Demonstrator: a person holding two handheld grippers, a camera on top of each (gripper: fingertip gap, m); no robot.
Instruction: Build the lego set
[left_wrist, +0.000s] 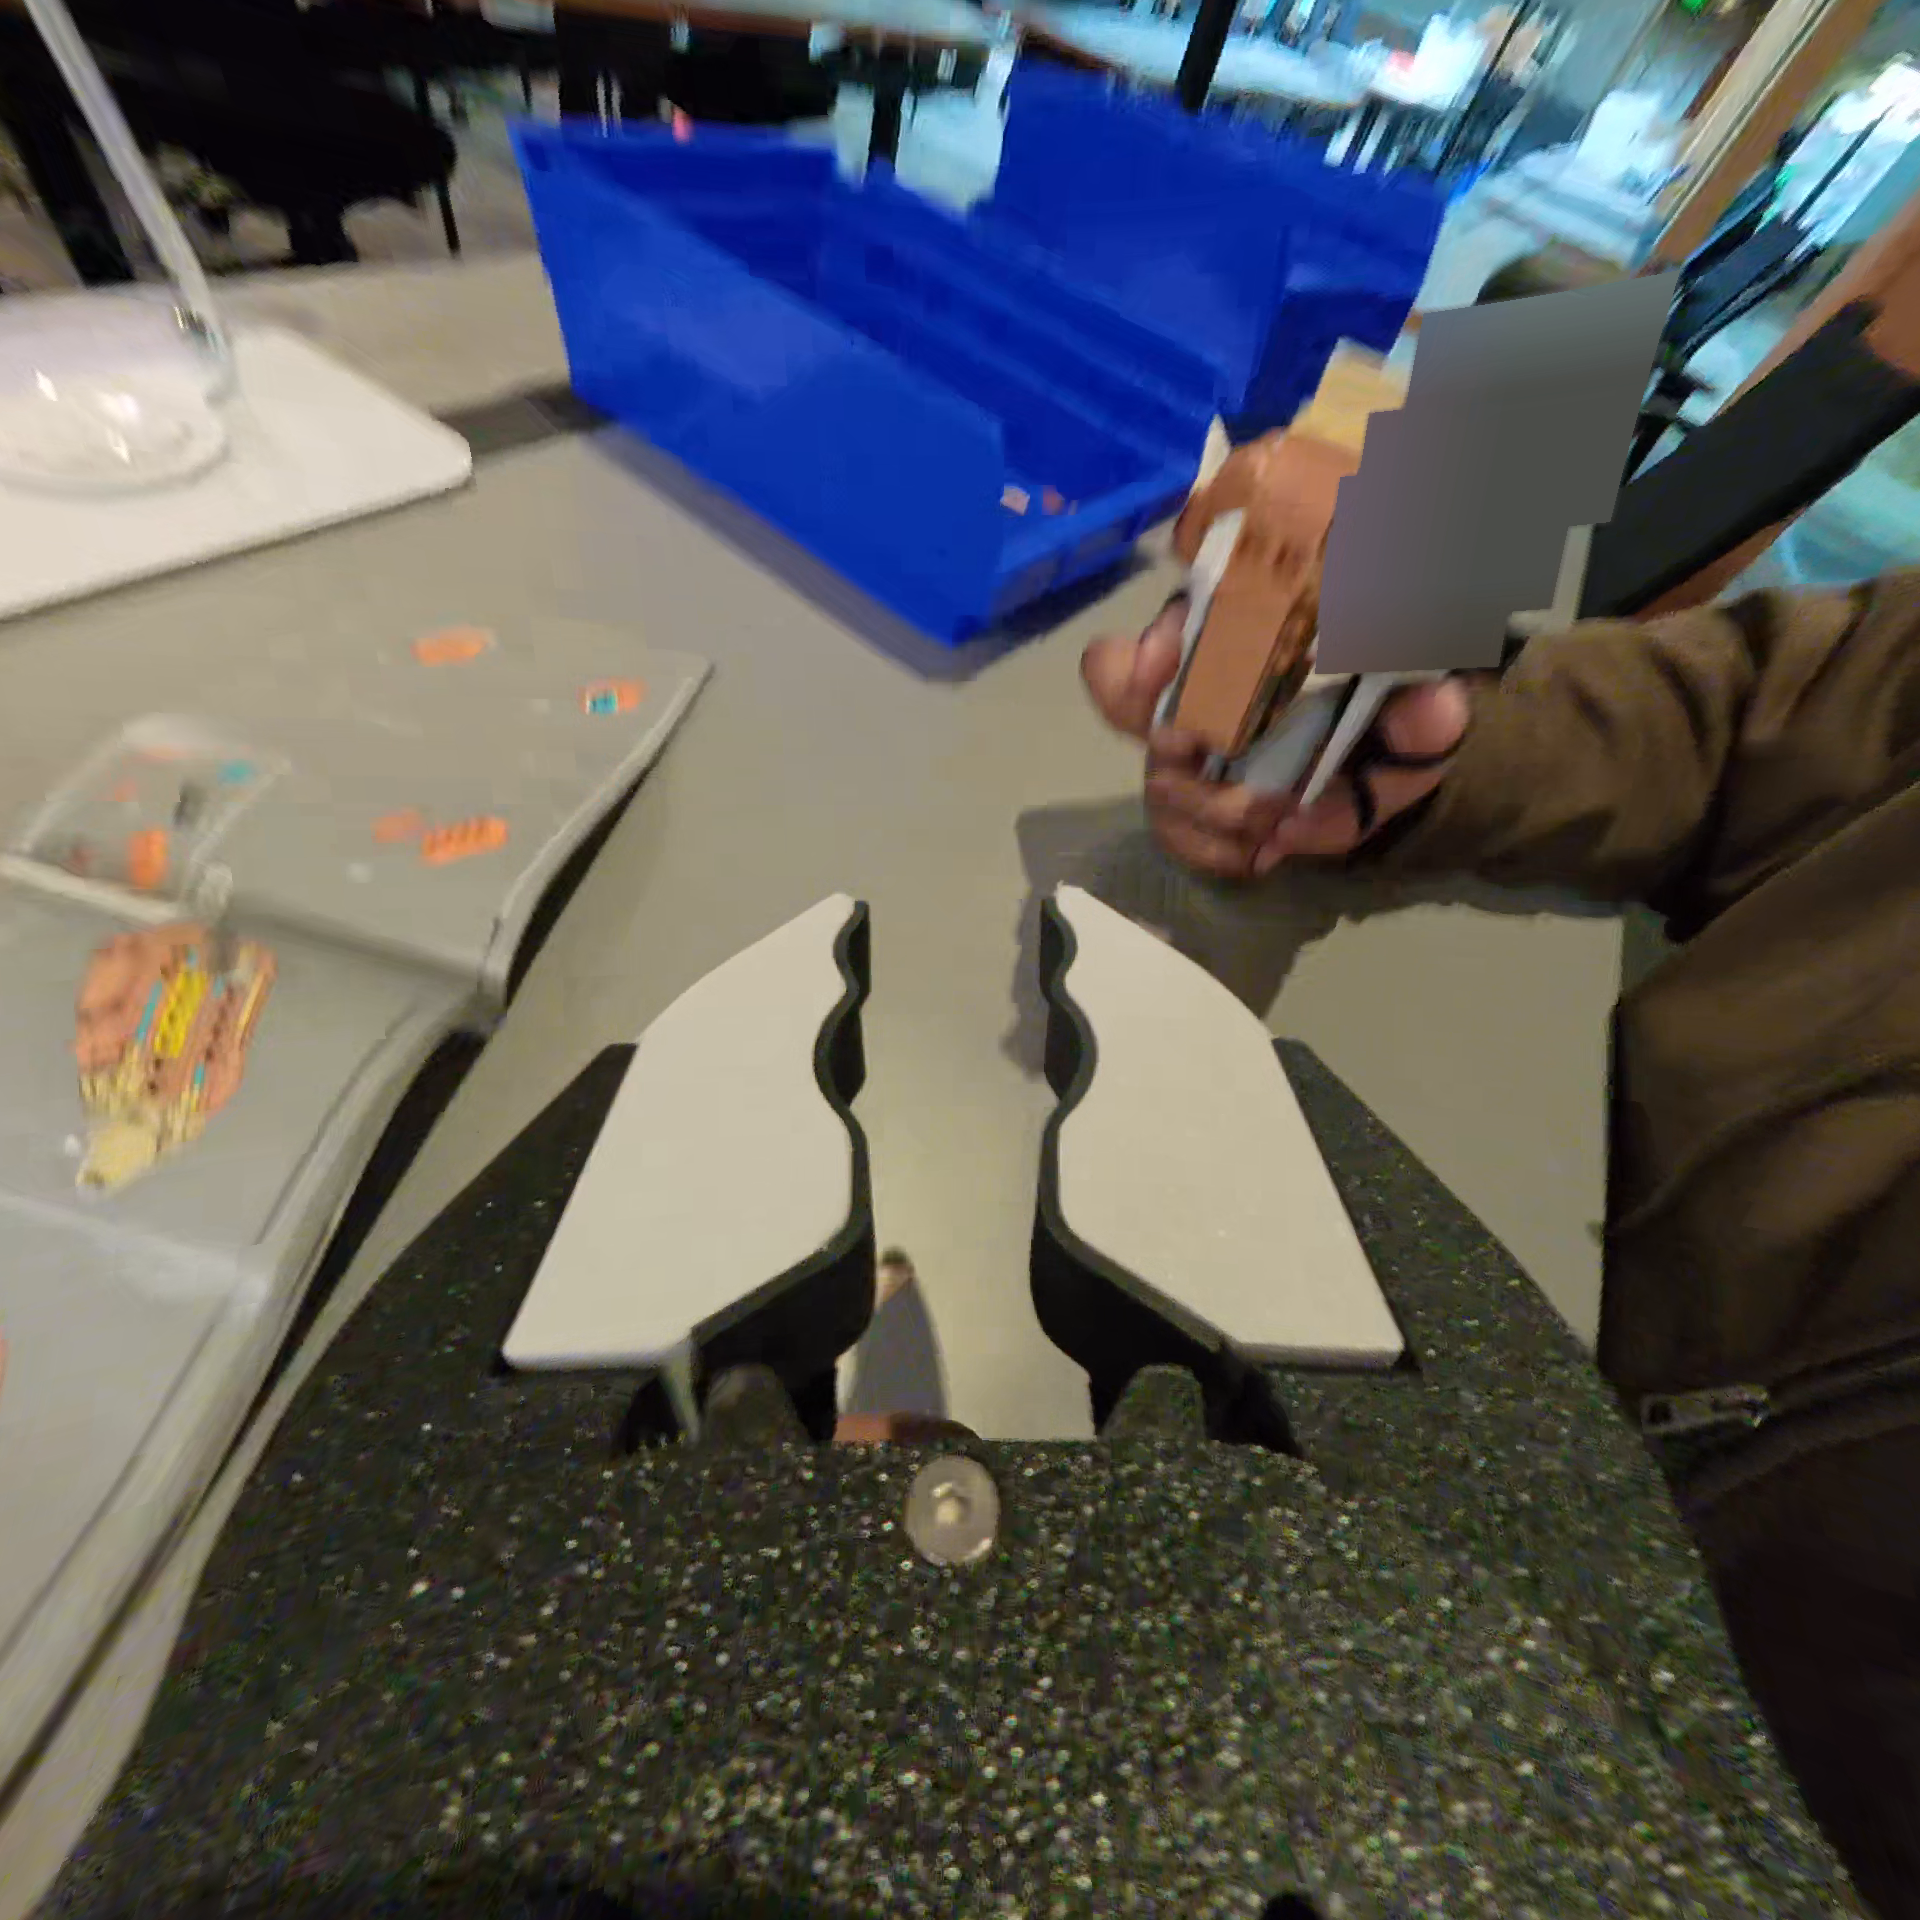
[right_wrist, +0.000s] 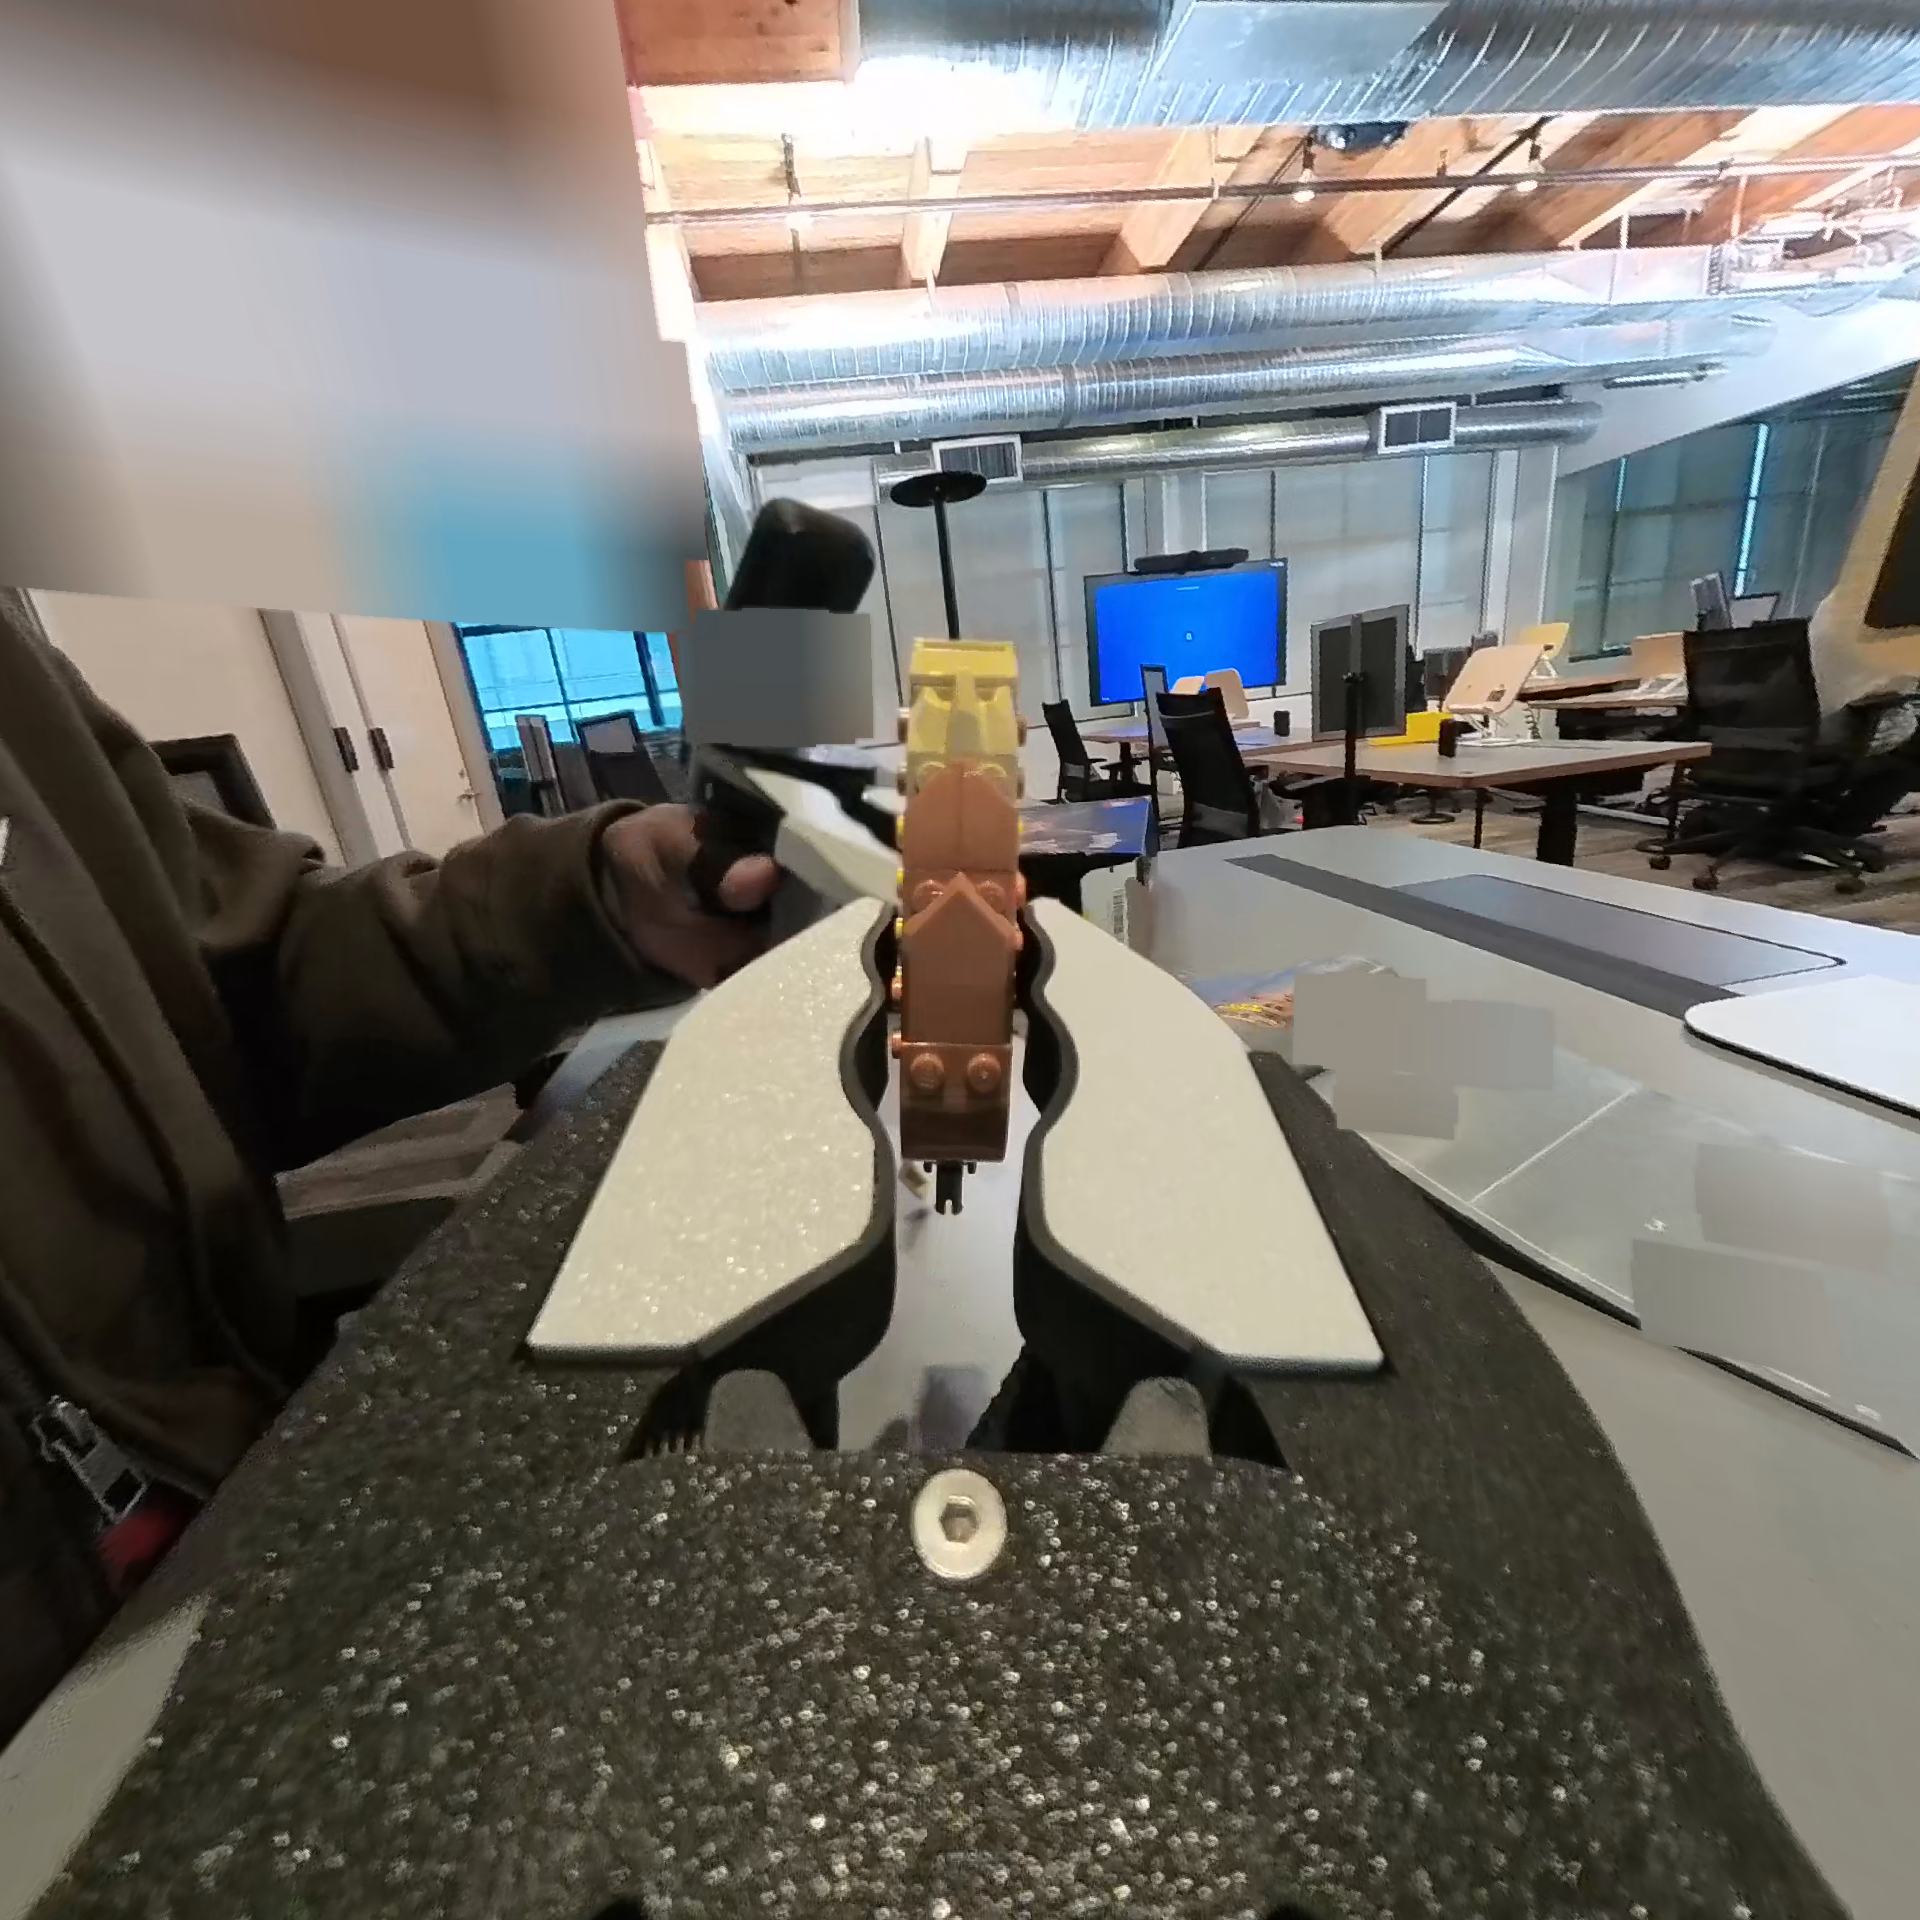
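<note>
Right hand-held gripper (right_wrist: 954, 997): closed around a tall brown and tan lego model (right_wrist: 956, 914), held off the counter (right_wrist: 1714, 1455), long axis running along the fingers, tan end outermost.
Left hand-held gripper (left_wrist: 954, 925): fingers parted, nothing between them, hovering over the grey counter (left_wrist: 831, 748).
Key relation: from the left gripper the model (left_wrist: 1247, 613) lies ahead and to the right, raised; the left gripper's tips sit close beside the model, pointing towards it.
Loose parts: orange bricks (left_wrist: 462, 836) and a clear bag (left_wrist: 156, 810) on a grey tray (left_wrist: 582, 831), left of the left gripper, well apart from the model.
Left view only: tray, bricks, blue bin (left_wrist: 831, 416).
Right view only: the model's studs and stacked sections, sharp.
Likely next: judging by the empty left gripper, fetching a brick.
</note>
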